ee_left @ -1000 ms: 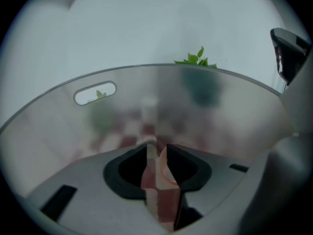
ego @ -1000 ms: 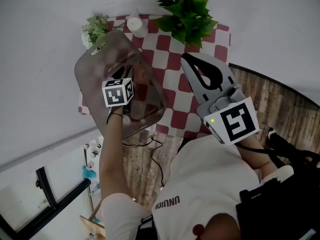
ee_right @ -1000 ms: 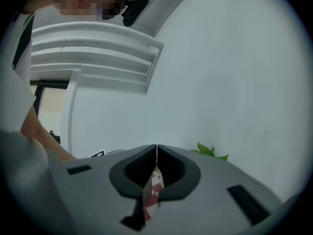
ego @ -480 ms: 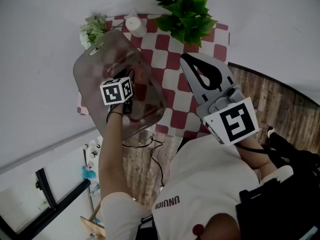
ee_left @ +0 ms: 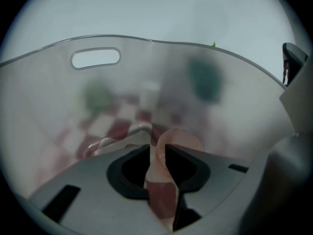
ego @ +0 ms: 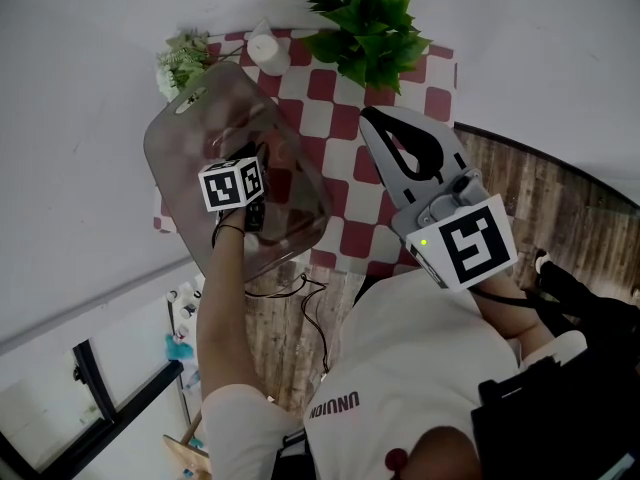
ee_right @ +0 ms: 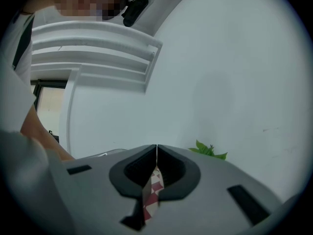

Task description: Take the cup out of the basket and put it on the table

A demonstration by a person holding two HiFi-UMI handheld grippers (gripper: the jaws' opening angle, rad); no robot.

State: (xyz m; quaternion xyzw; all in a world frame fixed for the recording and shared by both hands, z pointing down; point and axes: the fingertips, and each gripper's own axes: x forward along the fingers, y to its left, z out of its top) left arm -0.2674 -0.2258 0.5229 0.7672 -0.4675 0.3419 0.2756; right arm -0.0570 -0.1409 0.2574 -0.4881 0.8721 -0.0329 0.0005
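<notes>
Smoky basket [ego: 185, 133], upper left, holds the peach cup [ee_left: 182, 140]; grasp step: left gripper [ee_left: 159, 148] jaws, just closing, straddle its rim unclamped; right gripper [ee_right: 156, 148] pressed together, empty; next, pinch firmly and lift out.

A cloth [ego: 345, 183] is lying with the floor [ego: 560, 208] showing to its right. The basket [ego: 175, 138] is sitting on the cloth's left part. Behind the basket, a small plant [ego: 180, 58] is standing at the far left corner, a candle [ego: 268, 50] is standing just right of it, and a big plant [ego: 370, 23] is standing at the far right. The cup [ee_left: 188, 138] is sitting in the basket. The left gripper [ee_left: 157, 146] is reaching down into the basket. Its jaws have just been closing, and the cup's rim is sitting in the gap between them. The right gripper [ego: 368, 116] is hovering right of the basket, over the cloth's near right part.
</notes>
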